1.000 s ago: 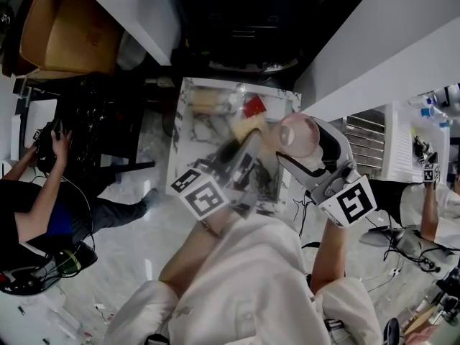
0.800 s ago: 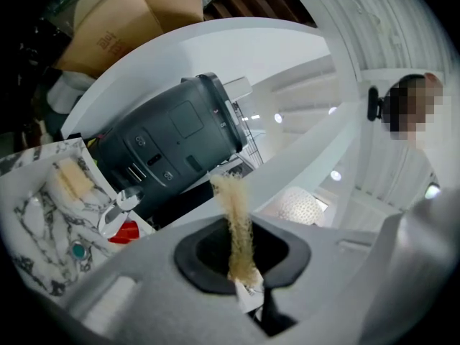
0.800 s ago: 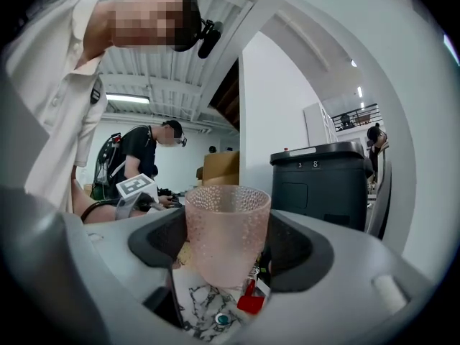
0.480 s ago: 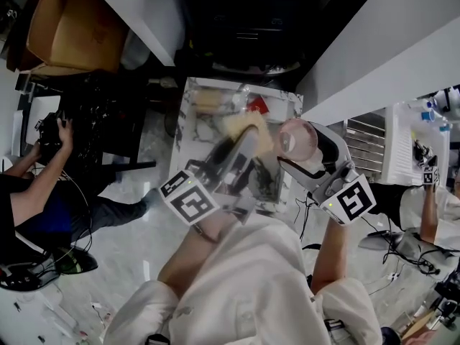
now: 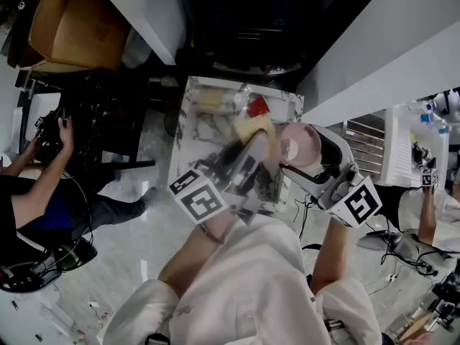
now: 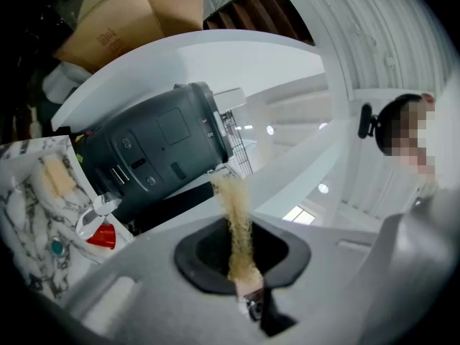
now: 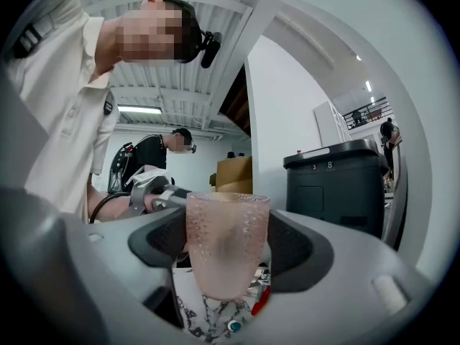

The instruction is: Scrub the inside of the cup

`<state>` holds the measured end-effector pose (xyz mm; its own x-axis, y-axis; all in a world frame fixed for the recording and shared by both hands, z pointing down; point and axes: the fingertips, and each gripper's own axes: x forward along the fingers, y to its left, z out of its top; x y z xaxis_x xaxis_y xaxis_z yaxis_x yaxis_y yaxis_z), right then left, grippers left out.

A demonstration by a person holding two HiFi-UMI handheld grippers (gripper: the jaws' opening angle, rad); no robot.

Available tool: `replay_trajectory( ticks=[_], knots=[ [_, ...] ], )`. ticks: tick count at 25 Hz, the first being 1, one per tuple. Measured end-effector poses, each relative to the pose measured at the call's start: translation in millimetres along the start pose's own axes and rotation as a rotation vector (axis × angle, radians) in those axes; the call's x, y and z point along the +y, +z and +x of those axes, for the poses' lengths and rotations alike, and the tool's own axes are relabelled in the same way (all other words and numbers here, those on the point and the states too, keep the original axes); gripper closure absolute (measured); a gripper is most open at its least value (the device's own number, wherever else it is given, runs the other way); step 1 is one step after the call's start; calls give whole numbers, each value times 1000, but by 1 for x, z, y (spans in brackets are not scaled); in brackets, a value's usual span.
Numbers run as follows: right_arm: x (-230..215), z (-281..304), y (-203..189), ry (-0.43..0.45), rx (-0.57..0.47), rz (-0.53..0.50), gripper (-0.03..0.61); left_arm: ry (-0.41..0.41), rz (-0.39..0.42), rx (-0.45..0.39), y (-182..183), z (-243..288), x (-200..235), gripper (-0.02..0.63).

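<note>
Edging back toward the cup [image 5: 300,144] at centre right, the sponge [image 5: 253,126] pinched in the left gripper [image 6: 244,282] seems just outside its mouth, the right gripper [image 7: 228,261] clasping the cup, so the scrubbing looks unfinished.

Sponge [image 5: 253,126] and left hand-held gripper [image 5: 249,152] smeared by blur, head view.
</note>
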<state>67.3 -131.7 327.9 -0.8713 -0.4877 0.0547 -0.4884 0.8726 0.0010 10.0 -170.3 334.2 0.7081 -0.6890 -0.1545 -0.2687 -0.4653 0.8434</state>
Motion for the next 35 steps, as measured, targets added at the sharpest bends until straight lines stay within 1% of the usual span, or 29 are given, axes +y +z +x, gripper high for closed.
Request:
replay_trajectory(
  ticks=[6, 9, 11, 13, 15, 18, 21, 25, 35],
  knots=[
    [5, 3, 7, 22, -24, -4, 237, 56, 24, 60, -22, -6, 21, 592],
    [8, 7, 9, 26, -41, 15, 238, 87, 23, 71, -26, -13, 31, 592],
    [9, 10, 9, 24, -47, 33, 237, 94, 32, 53, -17, -17, 30, 592],
    [12, 10, 3, 48, -39, 21, 238, 84, 53, 24, -2, -19, 23, 592],
    [15, 10, -3, 72, -38, 16, 238, 65, 71, -10, 15, -21, 13, 592],
    [20, 14, -6, 91, -40, 35, 237, 28, 82, -55, 36, -23, -5, 592],
    [23, 21, 2, 94, -68, 75, 238, -11, 87, -69, 45, -22, -20, 592],
    [30, 21, 4, 140, -89, 57, 237, -10, 82, -40, 35, -19, -17, 592],
    [25, 17, 20, 122, -141, 53, 238, 37, 74, 63, -5, -22, 1, 592]
  ],
)
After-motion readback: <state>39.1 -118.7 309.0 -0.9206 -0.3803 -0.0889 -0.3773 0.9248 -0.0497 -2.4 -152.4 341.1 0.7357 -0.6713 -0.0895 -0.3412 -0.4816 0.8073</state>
